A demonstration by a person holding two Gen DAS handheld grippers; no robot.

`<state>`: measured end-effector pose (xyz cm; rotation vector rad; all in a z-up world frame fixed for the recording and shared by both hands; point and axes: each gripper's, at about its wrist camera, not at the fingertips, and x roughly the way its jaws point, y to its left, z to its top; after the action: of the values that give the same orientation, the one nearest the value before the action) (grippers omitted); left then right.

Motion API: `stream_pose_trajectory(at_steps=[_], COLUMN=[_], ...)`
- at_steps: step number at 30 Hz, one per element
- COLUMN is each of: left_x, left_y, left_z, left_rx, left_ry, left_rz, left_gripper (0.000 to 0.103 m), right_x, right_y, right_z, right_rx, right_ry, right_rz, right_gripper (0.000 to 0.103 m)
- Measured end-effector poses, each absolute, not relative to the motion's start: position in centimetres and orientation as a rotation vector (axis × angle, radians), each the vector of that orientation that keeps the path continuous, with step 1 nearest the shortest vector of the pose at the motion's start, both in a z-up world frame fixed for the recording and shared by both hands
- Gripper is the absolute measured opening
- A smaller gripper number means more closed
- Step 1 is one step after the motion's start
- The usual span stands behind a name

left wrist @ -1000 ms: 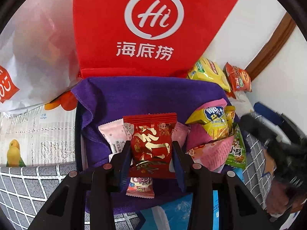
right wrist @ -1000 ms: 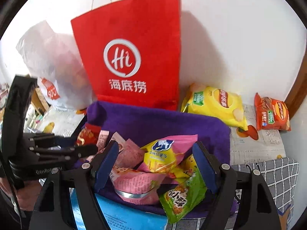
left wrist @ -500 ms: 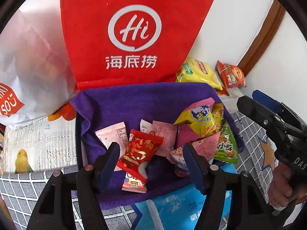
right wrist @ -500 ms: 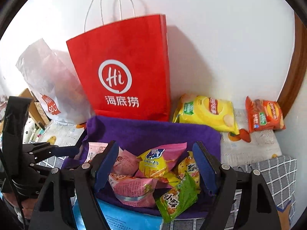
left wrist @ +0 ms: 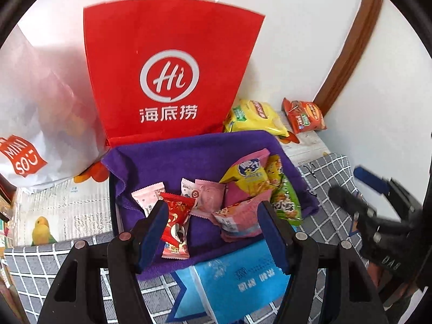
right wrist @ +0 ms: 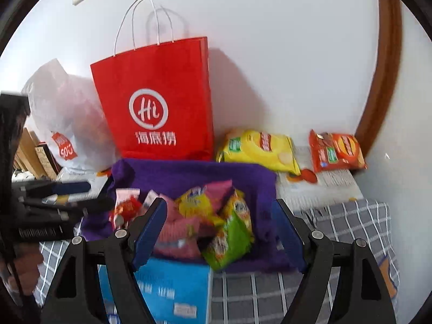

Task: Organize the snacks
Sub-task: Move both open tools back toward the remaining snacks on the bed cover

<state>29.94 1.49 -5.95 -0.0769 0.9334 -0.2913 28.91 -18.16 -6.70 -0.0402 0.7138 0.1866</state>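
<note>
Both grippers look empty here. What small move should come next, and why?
Probably swing the open right gripper toward the yellow chip bag beside the purple-lined bin: it and the orange snack packet lie outside, while the left gripper hangs open over packets inside.

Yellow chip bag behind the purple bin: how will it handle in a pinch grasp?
The yellow chip bag looks puffed with air, so probably light and squashy. Its glossy film may slip between fingers. Contents are likely fragile; pinching an end seam seems safer.

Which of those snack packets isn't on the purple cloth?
The yellow chip bag and the orange snack packet lie behind the purple cloth, by the wall; the rest sit on it.
</note>
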Motion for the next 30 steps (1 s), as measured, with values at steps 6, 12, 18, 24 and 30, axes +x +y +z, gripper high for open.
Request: stream_pose_trajectory(at_steps=[6, 12, 18, 24, 30], left_x=[28.0, 25.2, 21.2, 17.7, 15.6], left_y=[1.1, 0.4, 0.1, 0.5, 1.3], left_z=[-3.8, -1.0, -1.6, -3.9, -5.4], left_rx=[-0.078, -0.022, 0.047, 0.052, 0.037], left_ry=[0.921, 0.904, 0.930, 0.966, 0.982], left_rz=[-0.324, -0.348, -0.343, -0.352, -0.352], left_gripper=[0.066, 0.067, 0.067, 0.067, 0.067], right_x=[25.0, 21.0, 17.1, 14.6, 12.2], right_y=[-19.5, -20.5, -20.5, -18.7, -17.0], right_z=[-7.6, -8.4, -9.5, -12.1, -14.5], right_rx=[-0.017, 0.004, 0.031, 0.034, 0.021], right_ry=[0.763, 0.788, 0.793, 0.845, 0.887], right_rz=[0.153, 0.117, 0.133, 0.144, 0.180], right_gripper=[0.079, 0.079, 0.079, 0.079, 0.079])
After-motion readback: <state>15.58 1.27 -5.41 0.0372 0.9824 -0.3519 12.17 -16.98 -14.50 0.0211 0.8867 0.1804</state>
